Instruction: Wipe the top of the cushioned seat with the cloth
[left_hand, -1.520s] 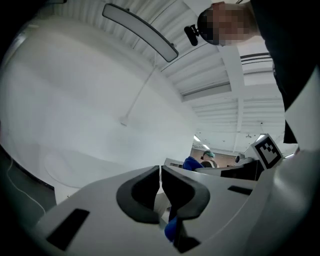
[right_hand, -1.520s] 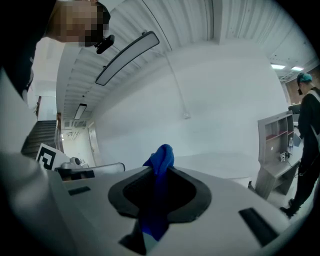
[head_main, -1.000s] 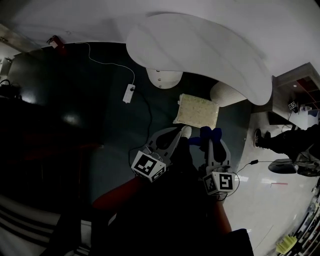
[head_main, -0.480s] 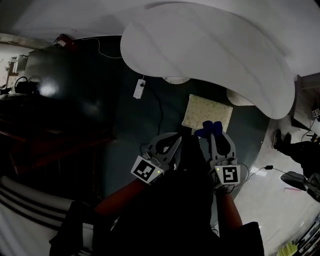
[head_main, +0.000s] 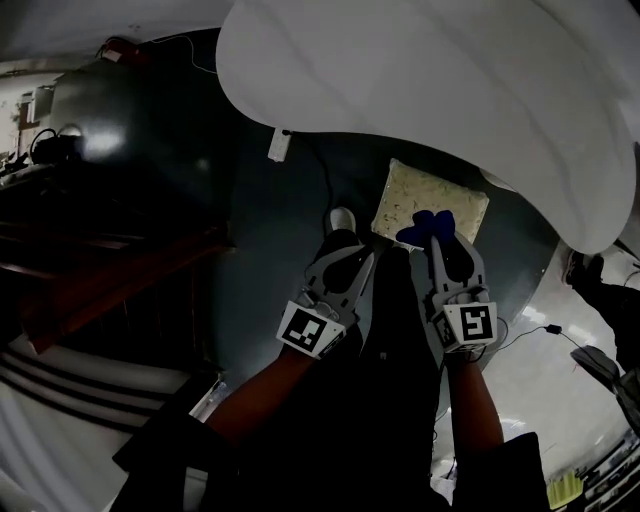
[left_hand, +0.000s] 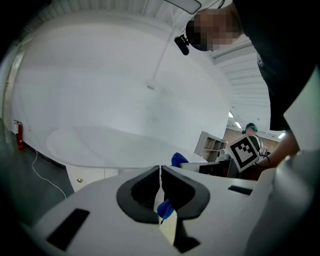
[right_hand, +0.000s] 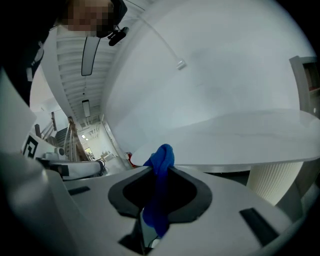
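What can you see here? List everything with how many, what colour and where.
table: one, white, curved top across the upper head view.
cushioned seat: one, pale yellow, below the table's near edge.
cloth: one, blue, over the seat's near edge, pinched in the right gripper.
power strip: one, white, with a cable, on the dark floor left of the seat.
shoe: one, white toe, just beyond the left gripper.
left gripper: one, grey-white, jaws together with nothing between them.
right gripper: one, grey-white, jaws closed on the cloth.
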